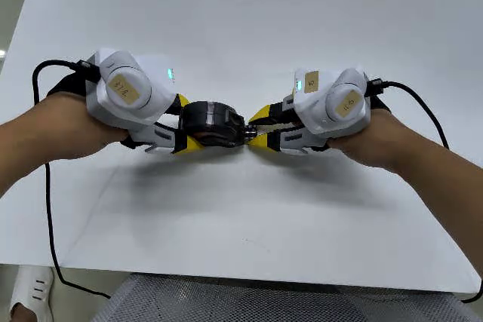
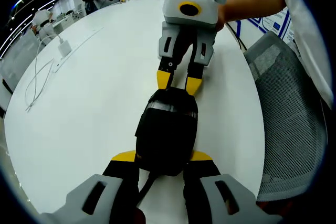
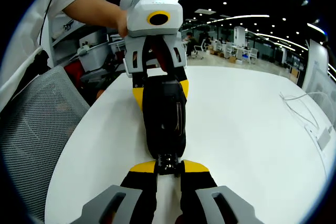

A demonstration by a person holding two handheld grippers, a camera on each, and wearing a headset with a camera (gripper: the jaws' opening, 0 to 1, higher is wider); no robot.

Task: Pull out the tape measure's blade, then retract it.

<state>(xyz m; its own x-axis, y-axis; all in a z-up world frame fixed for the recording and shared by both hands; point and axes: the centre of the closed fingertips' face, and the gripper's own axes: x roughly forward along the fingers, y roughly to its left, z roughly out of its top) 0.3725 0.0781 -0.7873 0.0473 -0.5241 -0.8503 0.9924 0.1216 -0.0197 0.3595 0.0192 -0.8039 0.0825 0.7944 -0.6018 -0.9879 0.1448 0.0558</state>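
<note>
A black tape measure (image 1: 211, 122) is held just above the white table (image 1: 249, 28), between the two grippers. My left gripper (image 1: 183, 124) is shut on its body, yellow tips on either side; the left gripper view shows the case (image 2: 167, 132) clamped in my jaws (image 2: 164, 156). My right gripper (image 1: 254, 127) is shut on the blade's end hook, which sits at the case mouth. In the right gripper view the hook (image 3: 168, 164) lies between my yellow tips (image 3: 169, 167), with the case (image 3: 164, 119) straight ahead. Almost no blade is drawn out.
A black cable (image 1: 47, 209) trails off the left gripper and over the table's near edge. A grey mesh chair (image 1: 226, 299) stands below that edge. White cables and a small white box (image 2: 64, 48) lie on the table's far part.
</note>
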